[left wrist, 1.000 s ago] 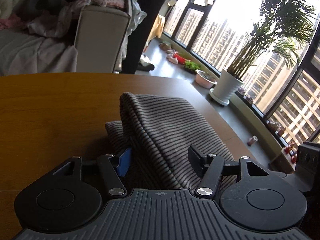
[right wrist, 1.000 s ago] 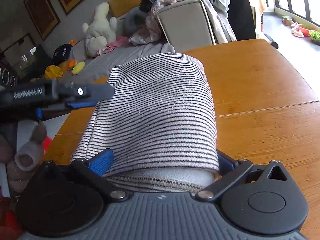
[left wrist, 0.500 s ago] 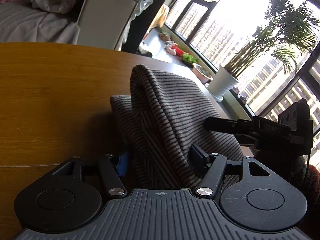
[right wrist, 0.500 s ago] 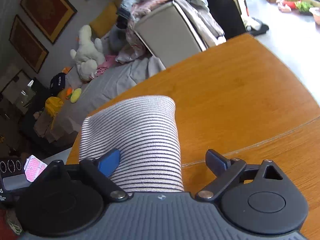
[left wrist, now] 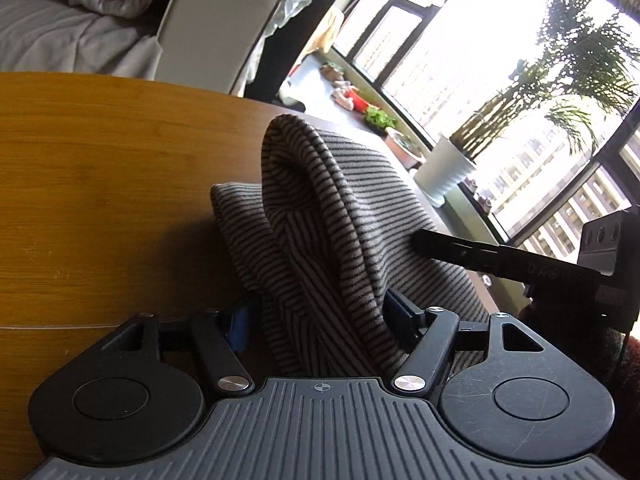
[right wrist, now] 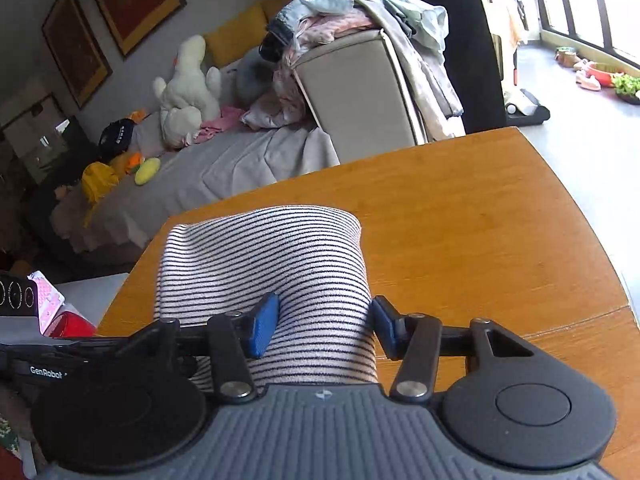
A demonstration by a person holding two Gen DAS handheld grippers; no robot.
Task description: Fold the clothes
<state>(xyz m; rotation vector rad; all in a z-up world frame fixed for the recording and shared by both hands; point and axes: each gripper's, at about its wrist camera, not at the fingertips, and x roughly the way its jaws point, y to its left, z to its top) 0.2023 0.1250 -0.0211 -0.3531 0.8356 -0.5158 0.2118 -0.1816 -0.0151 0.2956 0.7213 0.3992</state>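
The grey-and-black striped knit garment [left wrist: 320, 240] lies bunched in thick folds on the wooden counter [left wrist: 100, 160], near its rounded edge on the window side. The left gripper [left wrist: 320, 320] has a raised fold of the cloth between its blue-padded fingers [left wrist: 239, 326]; its jaws stand moderately apart and pressed into the fabric from both sides, so they are closed on the garment. In the right wrist view the striped garment [right wrist: 272, 256] reads white with dark stripes, and the right gripper [right wrist: 324, 326] clamps a thick roll of it, jaws narrowed against the cloth on each side. White lettering reading "GenRobot" shows on the black bar of the left gripper [right wrist: 48, 370] at the lower left of that view; in the left wrist view the right gripper's black bar [left wrist: 500, 258] carries faint embossed characters, too dim to read. A white potted palm [left wrist: 444, 172] stands by the window.
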